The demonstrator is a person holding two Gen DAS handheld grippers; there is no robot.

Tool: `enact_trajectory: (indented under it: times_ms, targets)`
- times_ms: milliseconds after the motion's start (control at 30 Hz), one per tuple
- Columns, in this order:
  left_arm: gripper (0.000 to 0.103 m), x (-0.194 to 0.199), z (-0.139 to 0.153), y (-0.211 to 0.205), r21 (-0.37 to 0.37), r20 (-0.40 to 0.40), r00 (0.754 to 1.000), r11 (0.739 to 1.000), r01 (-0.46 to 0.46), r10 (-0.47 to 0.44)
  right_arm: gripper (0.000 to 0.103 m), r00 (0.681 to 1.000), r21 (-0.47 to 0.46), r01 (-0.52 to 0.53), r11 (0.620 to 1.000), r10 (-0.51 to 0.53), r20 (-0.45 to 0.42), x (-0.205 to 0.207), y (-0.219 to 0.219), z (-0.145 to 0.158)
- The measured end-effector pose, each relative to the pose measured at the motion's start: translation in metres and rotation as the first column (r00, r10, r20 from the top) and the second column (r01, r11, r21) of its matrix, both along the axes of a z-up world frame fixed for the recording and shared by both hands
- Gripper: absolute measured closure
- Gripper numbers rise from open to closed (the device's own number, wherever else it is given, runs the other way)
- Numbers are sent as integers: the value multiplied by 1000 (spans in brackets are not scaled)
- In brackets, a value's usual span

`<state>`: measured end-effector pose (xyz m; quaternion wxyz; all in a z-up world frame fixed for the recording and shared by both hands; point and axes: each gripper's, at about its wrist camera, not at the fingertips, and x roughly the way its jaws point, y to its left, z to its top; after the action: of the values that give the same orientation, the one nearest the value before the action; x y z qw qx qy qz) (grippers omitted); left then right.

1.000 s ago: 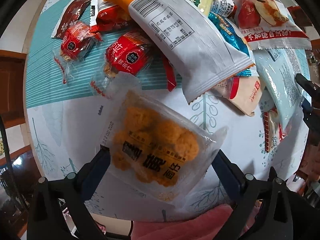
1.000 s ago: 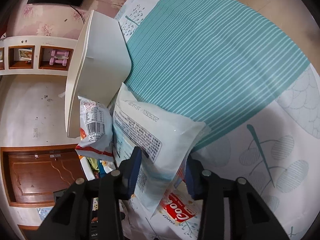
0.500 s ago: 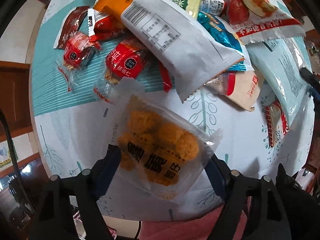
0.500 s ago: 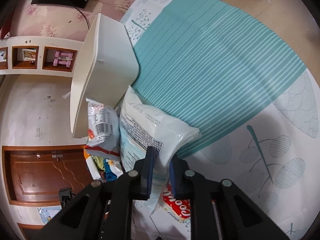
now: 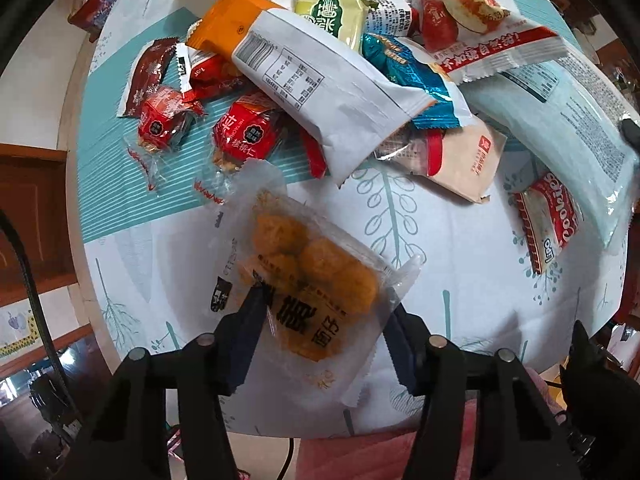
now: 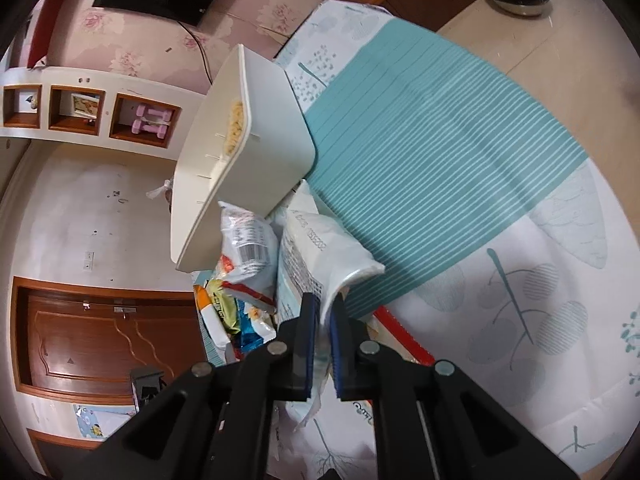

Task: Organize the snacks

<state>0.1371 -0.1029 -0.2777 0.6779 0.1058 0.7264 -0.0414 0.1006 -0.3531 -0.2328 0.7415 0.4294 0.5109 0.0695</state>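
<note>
A clear packet of orange puffs [image 5: 316, 292], long axis slanting up-left toward the snack heap [image 5: 340, 80] on the tablecloth [image 5: 460, 248], sits clamped in the closing left gripper [image 5: 324, 332], while the right gripper [image 6: 325, 336] pinches a pale-blue bag [image 6: 320, 248] beside a white bin [image 6: 256, 148].

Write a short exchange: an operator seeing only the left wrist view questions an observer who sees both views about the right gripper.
Operator: My left gripper has just been closing on the clear packet of orange snacks. What about the right?
Observer: The right gripper is shut on the pale blue packet, crumpling its corner.
Operator: Anything in the white bin?
Observer: Yes, a yellowish snack shows inside it.
</note>
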Motion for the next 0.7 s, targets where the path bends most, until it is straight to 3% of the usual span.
enact_trajectory:
  times_ms: [67,133,333,567,700]
  targets:
    - [53,-2,5,-3,-5,9,1000,1000,-1,1,97,1000,-6,0,1000,0,16,-4,-1,5]
    - [70,-3,7,-6,-28,12,1000,1000,-1,2,97,999,-11,3,1000,-3,35,-9,-2,11]
    - [83,-13,30,-8,-31,35,999,1000,-4,6,97,997,-14,10,1000,-9,82,-20,-9,29]
    - [89,-14,48,6,-47,66,997,998,-31,34,97,990,-15,10,1000,-8,139,-30,-18,50]
    - [85,-17,56,10,-90,80,996,995,-43,51,97,985,-16,2,1000,0,173,-37,-20,61]
